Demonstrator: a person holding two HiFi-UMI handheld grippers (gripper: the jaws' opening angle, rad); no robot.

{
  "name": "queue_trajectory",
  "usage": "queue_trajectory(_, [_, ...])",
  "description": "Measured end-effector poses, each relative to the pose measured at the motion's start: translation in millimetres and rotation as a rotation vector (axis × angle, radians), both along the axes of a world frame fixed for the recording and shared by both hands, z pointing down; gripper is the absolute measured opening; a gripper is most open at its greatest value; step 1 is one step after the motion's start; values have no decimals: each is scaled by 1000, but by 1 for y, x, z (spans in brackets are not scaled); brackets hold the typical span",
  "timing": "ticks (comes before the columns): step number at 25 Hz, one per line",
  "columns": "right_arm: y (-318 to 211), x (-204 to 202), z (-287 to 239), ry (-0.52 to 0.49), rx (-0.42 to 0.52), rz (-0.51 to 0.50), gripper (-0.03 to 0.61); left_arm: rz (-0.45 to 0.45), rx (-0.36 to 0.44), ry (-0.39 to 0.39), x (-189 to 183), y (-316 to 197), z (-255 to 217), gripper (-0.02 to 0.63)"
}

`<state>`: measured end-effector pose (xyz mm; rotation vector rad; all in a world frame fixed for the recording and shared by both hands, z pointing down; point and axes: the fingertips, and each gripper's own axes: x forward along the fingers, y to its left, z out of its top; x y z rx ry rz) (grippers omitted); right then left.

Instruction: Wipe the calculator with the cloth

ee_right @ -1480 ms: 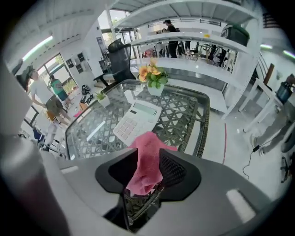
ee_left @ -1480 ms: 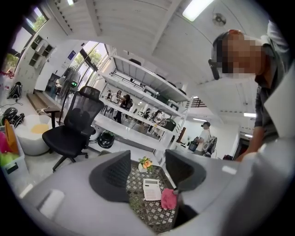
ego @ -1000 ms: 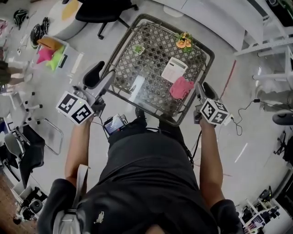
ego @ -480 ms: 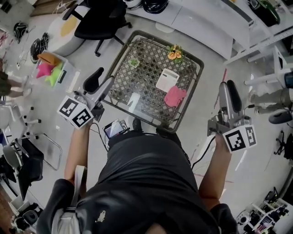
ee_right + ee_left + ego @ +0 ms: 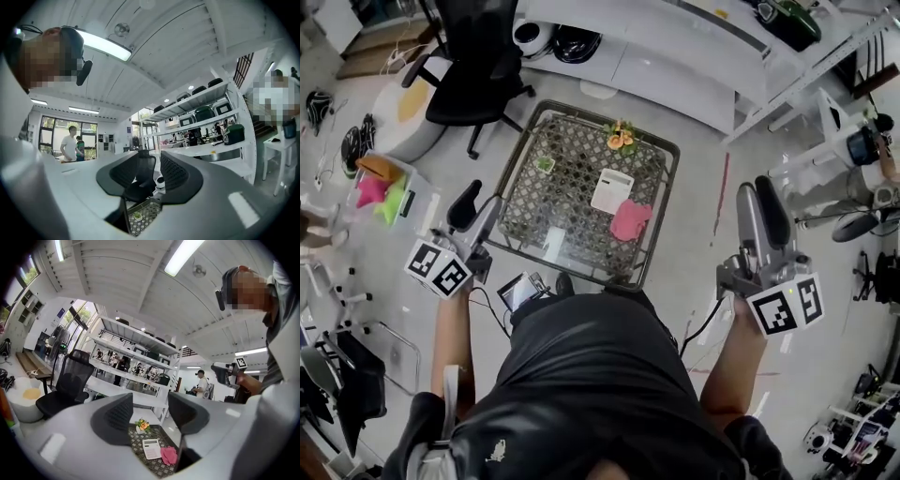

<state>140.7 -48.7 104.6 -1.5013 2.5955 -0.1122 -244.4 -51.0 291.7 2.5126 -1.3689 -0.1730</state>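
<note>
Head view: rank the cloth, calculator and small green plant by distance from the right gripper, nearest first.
1. pink cloth: right side of the table, closest to the right gripper.
2. calculator: just left of the cloth.
3. small green plant: table's far-left part.

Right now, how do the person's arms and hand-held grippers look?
The left hand-held gripper and right hand-held gripper are grey with black ribbed pads; each carries a white cube of black square markers. A black cable leaves the right one. The person wears a black short-sleeved shirt.
</note>
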Motion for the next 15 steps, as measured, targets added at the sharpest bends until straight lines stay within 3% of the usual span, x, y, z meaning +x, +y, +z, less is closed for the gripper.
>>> queue_trajectory(15, [12, -1, -6, 19, -3, 30, 143, 12, 25, 22, -7, 1, 1, 255])
